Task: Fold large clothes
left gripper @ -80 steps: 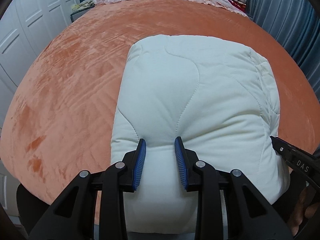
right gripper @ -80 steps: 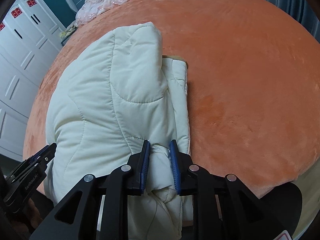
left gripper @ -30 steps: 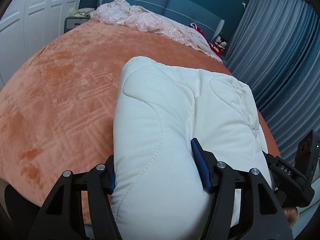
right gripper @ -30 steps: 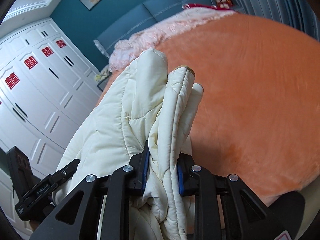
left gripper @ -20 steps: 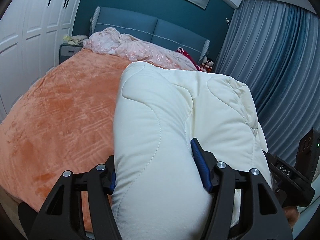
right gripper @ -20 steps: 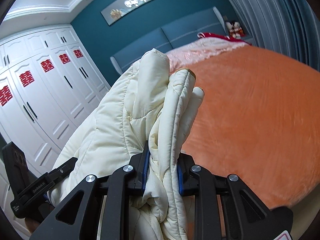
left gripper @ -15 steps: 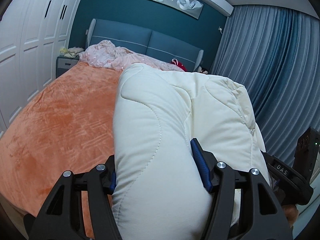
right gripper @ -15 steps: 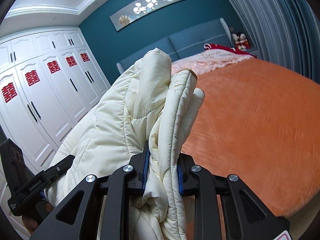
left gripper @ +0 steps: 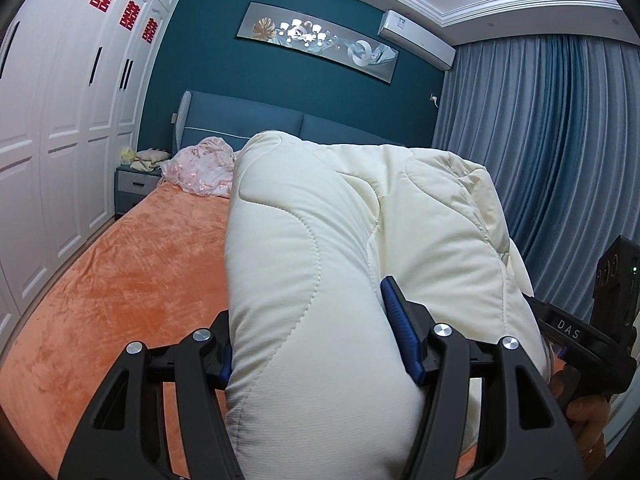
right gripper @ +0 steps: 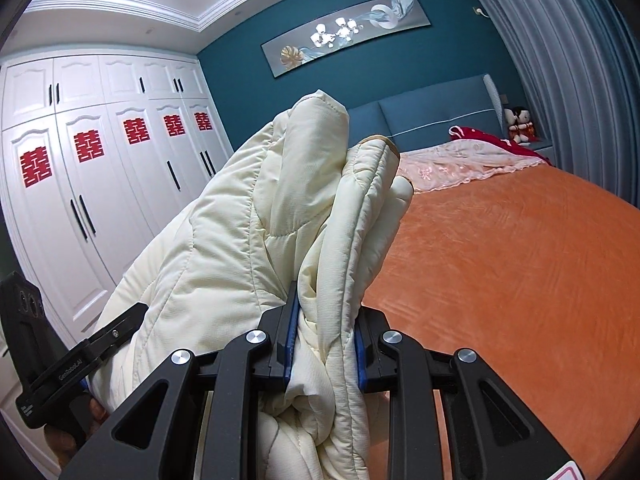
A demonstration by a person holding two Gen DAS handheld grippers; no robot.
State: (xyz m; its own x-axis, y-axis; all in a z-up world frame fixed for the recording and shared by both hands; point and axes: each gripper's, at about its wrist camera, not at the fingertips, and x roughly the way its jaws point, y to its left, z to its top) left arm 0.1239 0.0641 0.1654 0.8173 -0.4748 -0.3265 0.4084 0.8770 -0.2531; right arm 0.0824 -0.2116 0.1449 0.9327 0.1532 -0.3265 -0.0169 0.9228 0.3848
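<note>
From the left wrist view there is one cream quilted garment [left gripper: 320, 280], puffy and stitched in wavy lines, bundled thick and held up clear of the bed [left gripper: 132, 280]. The left hand-held gripper [left gripper: 316, 344] has its two blue-padded fingers spread wide around a fat fold, both pads pressing into it. At the right edge the other black gripper shows, with part of a hand [left gripper: 580, 404] under it. The orange plush bedspread lies open and bare on the left up to a rumpled pink cover [left gripper: 204, 168] by the blue headboard. White wardrobe doors [left gripper: 60, 140] line the left; pleated blue curtains [left gripper: 560, 160] hang on the right.

From the right wrist view the same garment [right gripper: 240, 248] rises in several stacked layers, their rounded edges pointing up. The right hand-held gripper [right gripper: 324, 344] pinches a narrower bunch of layers between its two pads. The bed [right gripper: 500, 280] stretches wide and free to the right. Five red paper emblems [right gripper: 88, 146] mark the wardrobe doors.
</note>
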